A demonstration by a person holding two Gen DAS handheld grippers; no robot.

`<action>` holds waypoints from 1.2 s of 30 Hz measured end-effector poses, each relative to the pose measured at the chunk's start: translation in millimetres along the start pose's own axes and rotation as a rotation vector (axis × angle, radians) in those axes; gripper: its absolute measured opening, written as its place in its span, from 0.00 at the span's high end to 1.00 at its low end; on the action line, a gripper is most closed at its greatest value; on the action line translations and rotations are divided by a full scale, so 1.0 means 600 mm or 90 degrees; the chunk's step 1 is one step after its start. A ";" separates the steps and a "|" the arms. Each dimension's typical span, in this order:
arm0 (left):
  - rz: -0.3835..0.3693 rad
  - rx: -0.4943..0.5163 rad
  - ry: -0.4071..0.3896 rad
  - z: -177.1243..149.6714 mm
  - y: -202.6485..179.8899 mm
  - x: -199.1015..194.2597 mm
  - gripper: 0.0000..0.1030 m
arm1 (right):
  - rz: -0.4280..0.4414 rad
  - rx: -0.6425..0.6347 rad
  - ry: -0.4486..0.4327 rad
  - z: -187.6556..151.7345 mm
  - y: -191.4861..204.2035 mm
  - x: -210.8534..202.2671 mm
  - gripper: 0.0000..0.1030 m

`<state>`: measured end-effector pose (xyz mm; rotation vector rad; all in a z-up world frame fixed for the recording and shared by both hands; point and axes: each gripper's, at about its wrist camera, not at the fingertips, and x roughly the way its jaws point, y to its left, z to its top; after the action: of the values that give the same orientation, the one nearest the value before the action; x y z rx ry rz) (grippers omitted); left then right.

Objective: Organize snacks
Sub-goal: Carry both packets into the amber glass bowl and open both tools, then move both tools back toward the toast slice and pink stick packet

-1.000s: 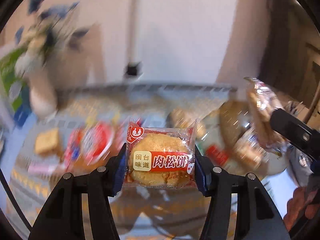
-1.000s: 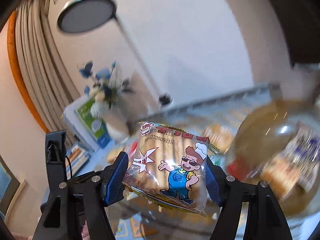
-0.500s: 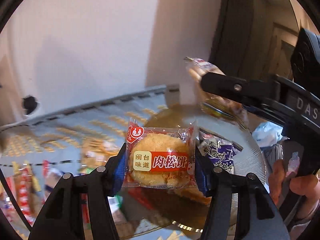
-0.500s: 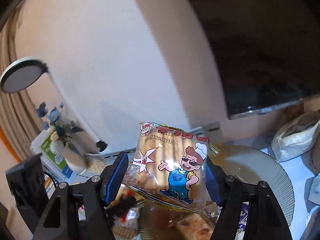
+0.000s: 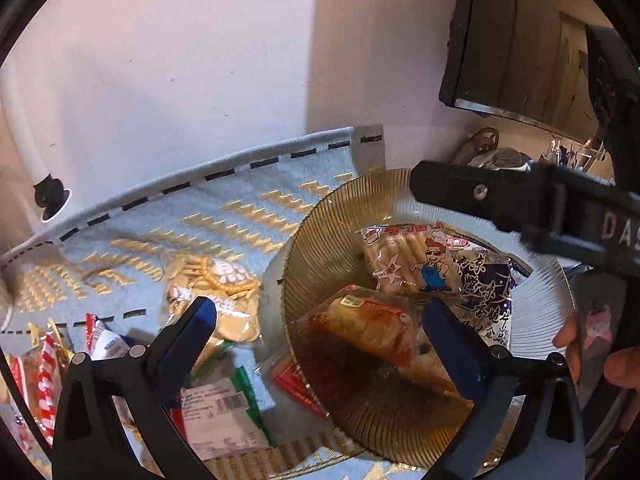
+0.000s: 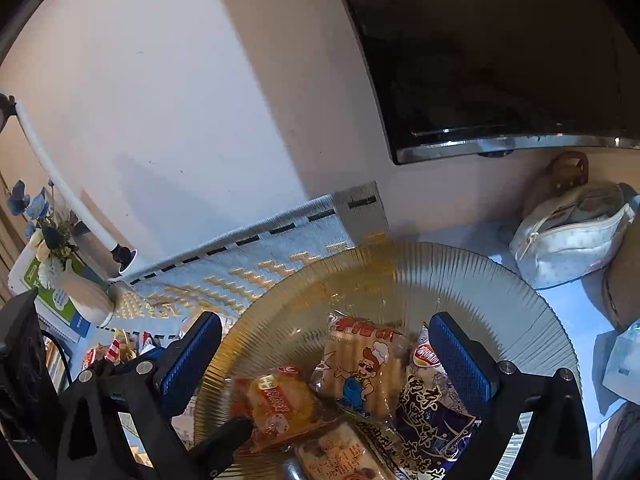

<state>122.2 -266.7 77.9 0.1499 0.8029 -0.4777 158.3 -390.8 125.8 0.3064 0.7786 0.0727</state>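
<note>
The big ribbed glass bowl (image 5: 532,300) sits on the desk, partly on the blue and gold woven mat (image 5: 240,208). Every place below is told from this bowl.

The left gripper (image 5: 320,328) hangs over the near side of the bowl. Its blue fingers (image 5: 200,320) are opening and stand far apart, and they press on nothing. The red meat floss cake pack (image 5: 360,320) is in the bowl, low between them, free of both pads. It looks blurry.

The right gripper (image 6: 326,356) hangs over the bowl too. Its blue fingers (image 6: 460,356) are also opening wide and hold nothing. The biscuit stick pack with a cartoon chef (image 6: 360,364) lies inside the bowl, under the gap between them.

Just right of the chef pack in the bowl lies a dark purple snack bag (image 6: 432,412). At the near edge of the bowl there is 1 more pack with a red label (image 6: 336,456).

Left of the bowl, on the mat, there is a clear bag of small round crackers (image 5: 216,288). Nearer than that lies a packet with a white label and a green stripe (image 5: 224,408). Farther left are red and white striped packets (image 5: 44,380).

Right of the bowl, by the wall, sits a white zip pouch (image 6: 568,236). Above the bowl, on the wall, hangs a dark screen (image 6: 500,52). Far left of the bowl stands a white vase with blue flowers (image 6: 60,264).

A person's fingers (image 5: 576,344) show at the right rim of the bowl.
</note>
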 end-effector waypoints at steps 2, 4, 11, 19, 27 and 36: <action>-0.001 -0.004 -0.003 -0.003 0.009 -0.014 0.01 | 0.000 0.000 -0.005 0.000 0.010 -0.012 0.00; 0.003 -0.008 -0.007 -0.004 0.018 -0.026 0.01 | 0.000 -0.001 -0.009 0.003 0.022 -0.015 0.00; 0.023 -0.036 -0.020 -0.011 0.073 -0.076 0.01 | 0.013 -0.026 -0.025 0.002 0.097 -0.046 0.00; 0.063 -0.099 -0.030 -0.030 0.194 -0.148 0.01 | 0.039 -0.061 -0.026 -0.024 0.198 -0.055 0.00; 0.120 -0.164 -0.048 -0.064 0.347 -0.230 0.01 | 0.063 -0.086 -0.004 -0.082 0.281 -0.041 0.00; 0.181 -0.220 -0.003 -0.126 0.529 -0.259 0.01 | 0.105 -0.131 0.049 -0.168 0.370 0.001 0.00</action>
<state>127.8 91.7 122.3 -0.0588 0.8328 -0.0679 98.9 -154.5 123.9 0.1730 0.8142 0.3189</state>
